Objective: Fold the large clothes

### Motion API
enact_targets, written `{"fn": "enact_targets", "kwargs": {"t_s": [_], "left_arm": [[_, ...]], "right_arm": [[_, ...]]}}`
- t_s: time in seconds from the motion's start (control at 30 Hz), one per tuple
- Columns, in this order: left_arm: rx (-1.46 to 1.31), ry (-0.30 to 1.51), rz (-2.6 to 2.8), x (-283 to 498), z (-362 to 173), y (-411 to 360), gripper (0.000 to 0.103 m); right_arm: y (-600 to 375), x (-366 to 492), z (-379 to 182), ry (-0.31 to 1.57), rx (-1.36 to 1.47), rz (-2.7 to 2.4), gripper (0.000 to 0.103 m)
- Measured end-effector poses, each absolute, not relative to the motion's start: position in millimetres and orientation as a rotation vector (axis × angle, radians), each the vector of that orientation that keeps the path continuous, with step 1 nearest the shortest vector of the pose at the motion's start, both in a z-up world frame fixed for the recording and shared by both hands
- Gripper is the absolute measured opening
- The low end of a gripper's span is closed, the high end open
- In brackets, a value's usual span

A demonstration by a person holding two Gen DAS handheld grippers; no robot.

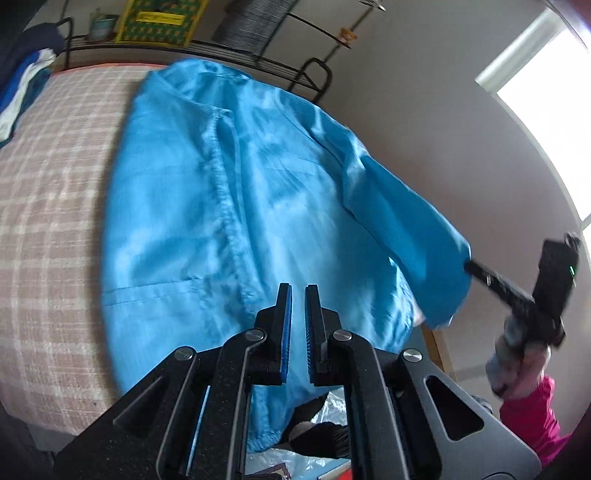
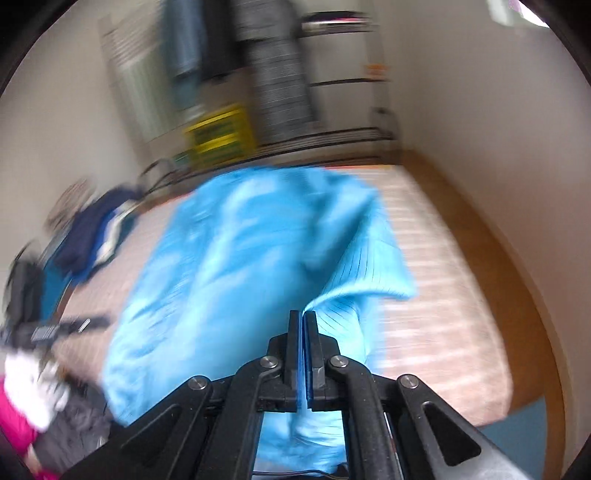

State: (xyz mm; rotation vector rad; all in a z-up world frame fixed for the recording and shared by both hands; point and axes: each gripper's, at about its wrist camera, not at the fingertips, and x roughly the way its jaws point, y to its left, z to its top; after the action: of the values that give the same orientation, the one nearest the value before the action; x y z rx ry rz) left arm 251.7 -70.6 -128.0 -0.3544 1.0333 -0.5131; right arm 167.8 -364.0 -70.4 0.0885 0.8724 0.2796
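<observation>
A large bright blue garment [image 1: 229,206] lies spread on a bed with a pink plaid cover [image 1: 48,206]. One sleeve [image 1: 406,229] is lifted off the bed toward the right. My right gripper [image 1: 468,265] is shut on its ribbed cuff, held by a gloved hand with a pink sleeve [image 1: 532,410]. In the blurred right wrist view the cuff [image 2: 347,291] runs out from between the closed fingertips of the right gripper [image 2: 303,314]. My left gripper [image 1: 298,291] hovers over the garment's near hem, jaws almost together with nothing visibly pinched; the right wrist view shows that left gripper [image 2: 96,322] at the far left.
A pile of dark blue and white clothes [image 1: 26,74] sits at the bed's far left corner. A black wire rack [image 1: 258,55] with a yellow box [image 1: 159,18] stands behind the bed. A wall and a bright window [image 1: 546,92] are on the right. Crinkled plastic [image 1: 325,406] lies below the near edge.
</observation>
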Motion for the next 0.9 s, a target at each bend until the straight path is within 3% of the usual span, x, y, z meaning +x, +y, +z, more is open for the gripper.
{"fn": "enact_targets", "kwargs": {"t_s": [0.2,0.4,0.5,0.67,0.9], "left_arm": [[-0.435,1.063,-0.450,254.6,-144.9,-45.1,0.004],[-0.399,1.114,-0.494,254.1,-158.3,-62.6,0.004],[-0.382,1.132,-0.528,259.1,-161.3,-78.6,0.004],[-0.333,1.148,-0.585,266.3,-162.5,-109.7,0.004],[-0.336,1.180,-0.636,269.8,-165.3,-130.5,0.005]], "right_arm": [[-260.0,136.0,-130.6,1.098,-0.186,0.573,0.000],[-251.5,113.3,-166.7,1.252,-0.307,0.701,0.001],[-272.2,110.7,-151.0,1.222,-0.225,0.679,0.044],[-320.3,124.3,-112.1,1.105,0.023,0.690,0.044],[-386.4,191.4,-102.6,1.036,0.237,0.477,0.042]]}}
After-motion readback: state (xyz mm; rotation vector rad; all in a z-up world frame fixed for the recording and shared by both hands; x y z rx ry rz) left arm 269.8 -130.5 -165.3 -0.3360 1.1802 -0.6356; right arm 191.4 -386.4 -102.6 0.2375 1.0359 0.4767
